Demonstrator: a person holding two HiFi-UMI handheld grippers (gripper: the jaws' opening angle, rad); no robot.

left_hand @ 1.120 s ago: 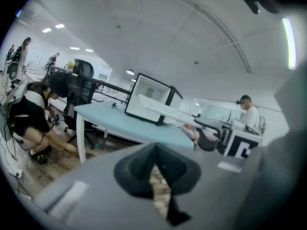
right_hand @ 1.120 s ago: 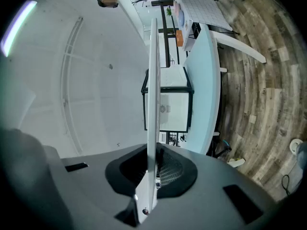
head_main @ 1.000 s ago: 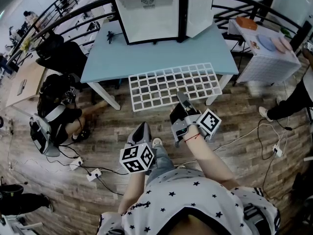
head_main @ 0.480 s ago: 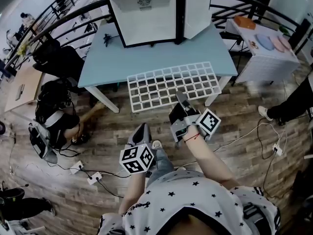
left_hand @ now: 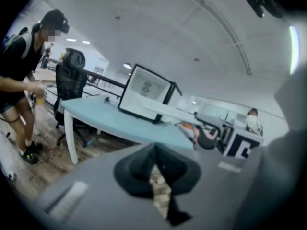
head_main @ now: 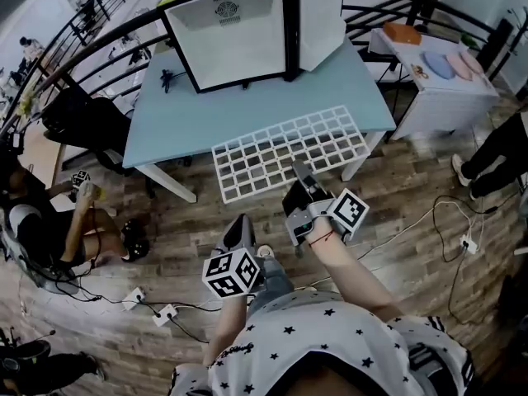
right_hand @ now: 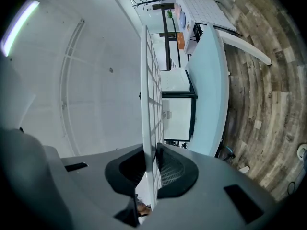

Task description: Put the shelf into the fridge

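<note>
Pinching near edge of flat white lattice shelf (head_main: 285, 148) in right gripper (head_main: 303, 175) jaws, by smooth pale-blue bench (head_main: 247, 101); holding left gripper (head_main: 239, 223) jaws pressed together, empty.

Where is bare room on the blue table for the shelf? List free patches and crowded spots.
Free: the table strip between the fridge and the shelf held by the right gripper, and its left end, bar a small black object beside the fridge. The fridge interior looks bare. Crowded: the white side table, carrying plates.
</note>
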